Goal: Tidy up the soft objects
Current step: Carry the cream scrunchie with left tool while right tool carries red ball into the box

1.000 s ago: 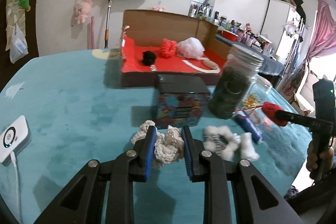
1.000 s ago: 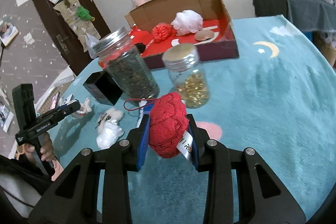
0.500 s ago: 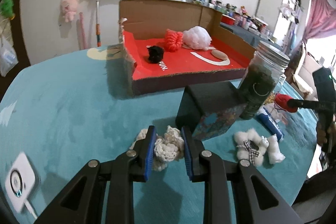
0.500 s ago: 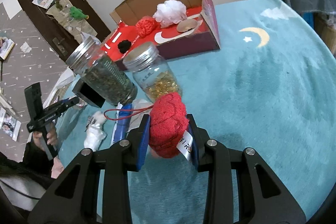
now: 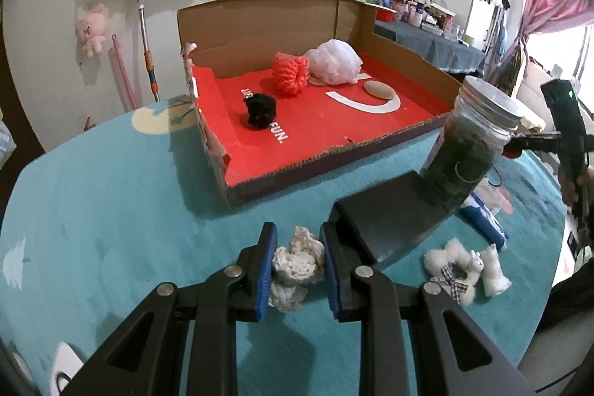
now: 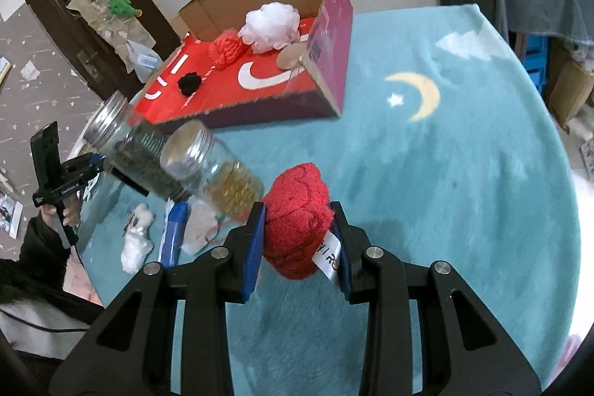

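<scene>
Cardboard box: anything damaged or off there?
Yes. The cardboard box has a torn, ragged front-left corner, with frayed edges along its low front wall. Inside, the black pom-pom, coral scrunchie and white puff sit fine. Nothing spilled.

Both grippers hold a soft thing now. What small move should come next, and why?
Probably carry both onward to the open cardboard box. The left gripper grips a cream crocheted piece, the right gripper a red plush, and other soft things already lie in that box.
</scene>
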The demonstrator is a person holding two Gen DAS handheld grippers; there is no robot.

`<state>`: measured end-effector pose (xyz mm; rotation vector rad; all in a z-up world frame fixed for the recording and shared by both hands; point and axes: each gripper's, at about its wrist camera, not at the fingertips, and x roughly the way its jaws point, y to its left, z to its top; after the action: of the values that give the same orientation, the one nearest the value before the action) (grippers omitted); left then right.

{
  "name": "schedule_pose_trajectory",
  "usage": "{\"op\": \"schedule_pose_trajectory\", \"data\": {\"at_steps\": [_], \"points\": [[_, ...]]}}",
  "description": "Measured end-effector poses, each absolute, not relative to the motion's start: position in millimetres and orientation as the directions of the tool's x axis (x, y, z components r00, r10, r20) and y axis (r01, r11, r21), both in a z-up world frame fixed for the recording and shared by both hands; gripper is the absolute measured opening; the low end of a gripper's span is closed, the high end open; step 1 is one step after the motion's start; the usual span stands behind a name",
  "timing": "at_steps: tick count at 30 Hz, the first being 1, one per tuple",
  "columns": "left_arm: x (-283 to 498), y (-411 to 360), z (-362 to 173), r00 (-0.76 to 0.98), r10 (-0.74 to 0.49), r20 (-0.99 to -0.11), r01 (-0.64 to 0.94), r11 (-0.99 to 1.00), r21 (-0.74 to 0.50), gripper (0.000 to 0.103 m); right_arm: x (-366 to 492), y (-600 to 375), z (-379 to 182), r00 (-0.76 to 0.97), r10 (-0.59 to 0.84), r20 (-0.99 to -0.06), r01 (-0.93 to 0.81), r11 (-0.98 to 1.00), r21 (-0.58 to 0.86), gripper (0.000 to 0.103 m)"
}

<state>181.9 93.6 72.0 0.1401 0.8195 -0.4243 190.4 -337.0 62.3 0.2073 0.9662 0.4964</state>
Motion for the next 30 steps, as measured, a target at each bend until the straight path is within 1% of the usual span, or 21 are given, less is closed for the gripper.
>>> {"op": "schedule_pose_trajectory", "data": {"at_steps": [11,21,30], "points": [[200.1,80.9,96.9,0.594,-0.304,-0.744,0.472,0.882,0.017,0.025,219.6,-312.7,89.9,0.488,0.492,-0.721,-0.398,0.861,0.318,0.032],[223.0,60.0,132.7,0.619,-0.342,-0.708,0.516,0.856,0.037,0.025,241.9,-287.6,121.7,0.533,0.507,-0.678,-0.46,0.845,0.27,0.032],[264.8,21.0,143.1,0.617,-0.376,-0.691,0.538,0.843,0.022,0.025,278.5,-261.3,147.1,0.547,0.56,-0.623,-0.494,0.816,0.3,0.032]]}}
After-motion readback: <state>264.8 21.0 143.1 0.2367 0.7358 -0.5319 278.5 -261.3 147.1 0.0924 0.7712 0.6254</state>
